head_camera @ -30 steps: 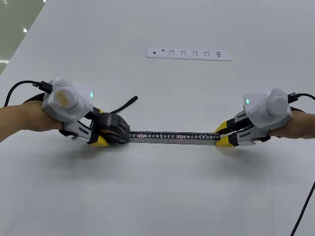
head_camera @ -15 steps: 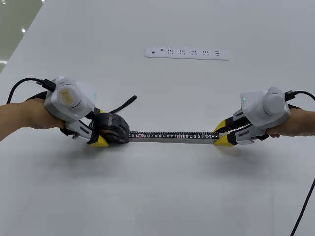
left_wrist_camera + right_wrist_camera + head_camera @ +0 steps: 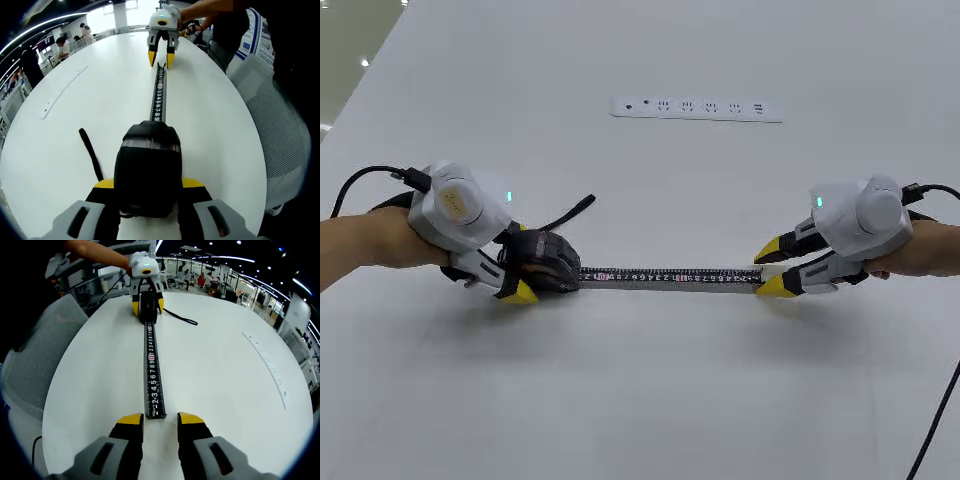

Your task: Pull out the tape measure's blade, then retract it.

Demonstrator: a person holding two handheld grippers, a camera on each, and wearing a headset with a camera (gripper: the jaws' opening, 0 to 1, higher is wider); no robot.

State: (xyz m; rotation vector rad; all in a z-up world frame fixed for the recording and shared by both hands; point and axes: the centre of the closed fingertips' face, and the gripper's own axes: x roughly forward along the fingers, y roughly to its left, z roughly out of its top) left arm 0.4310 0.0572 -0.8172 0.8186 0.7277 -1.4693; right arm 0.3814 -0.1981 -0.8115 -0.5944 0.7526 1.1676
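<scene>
- Left gripper [image 3: 148,184]: the jaws are clamped on the black tape measure case [image 3: 147,167], one yellow tip on each side of the case.
- Tape measure case: it rests on the white table [image 3: 640,400], on the left of the head view, with the blade outlet facing the right gripper.
- Blade [image 3: 151,365]: it is drawn out of the case and runs in a straight line across the table between the two grippers. It lies flat, with the printed numbers facing up.
- Right gripper [image 3: 161,419]: the jaws are spread. The free end of the blade lies in the gap between the yellow tips and is not pinched.
- Wrist strap [image 3: 572,212]: the black strap leaves the case and lies on the table, angled away from the person.
- Power strip [image 3: 695,108]: the white strip lies flat on the far part of the table, well apart from both grippers.
- Cables: a black cable [image 3: 360,178] leaves the rear of the left gripper, and another [image 3: 935,430] runs along the right edge of the head view.
</scene>
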